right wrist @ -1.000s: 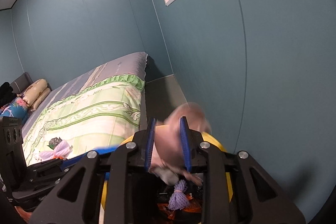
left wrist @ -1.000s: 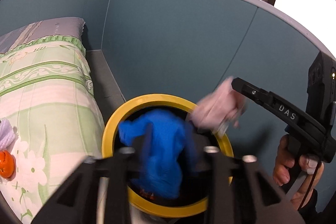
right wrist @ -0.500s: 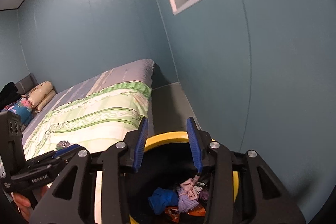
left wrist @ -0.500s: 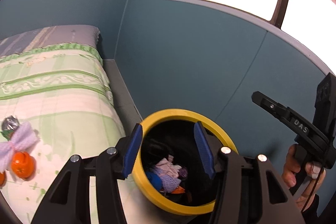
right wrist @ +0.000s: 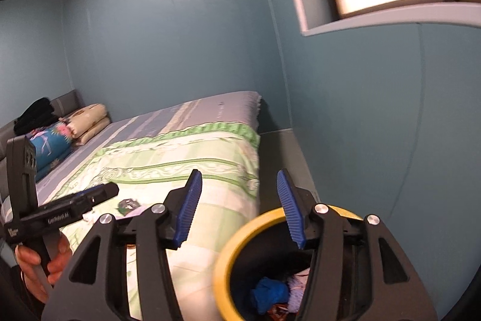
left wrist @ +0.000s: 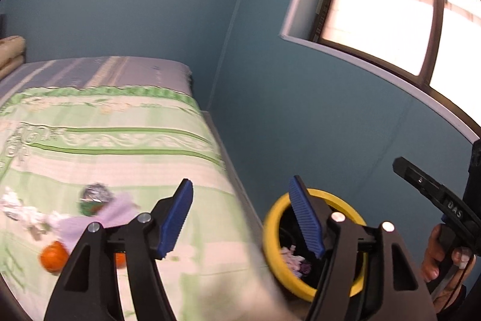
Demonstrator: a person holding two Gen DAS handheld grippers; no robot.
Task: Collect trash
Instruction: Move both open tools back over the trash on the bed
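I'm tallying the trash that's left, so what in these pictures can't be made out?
- Left wrist view: the scraps on the bed are motion-blurred; their count is unclear.
- Both views: the yellow-rimmed bin is partly hidden by gripper fingers and cut by the bottom edge.
- Right wrist view: the bed scraps are mostly hidden behind the left gripper.

Bed [left wrist: 126,140] bears foil wad [left wrist: 95,192], purple scrap [left wrist: 90,223], orange balls [left wrist: 53,256].

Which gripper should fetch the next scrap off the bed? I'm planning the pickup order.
Probably left. The left gripper is open, empty and faces the purple scrap and orange piece on the bed. The right gripper, also empty, hangs over the yellow-rimmed bin.
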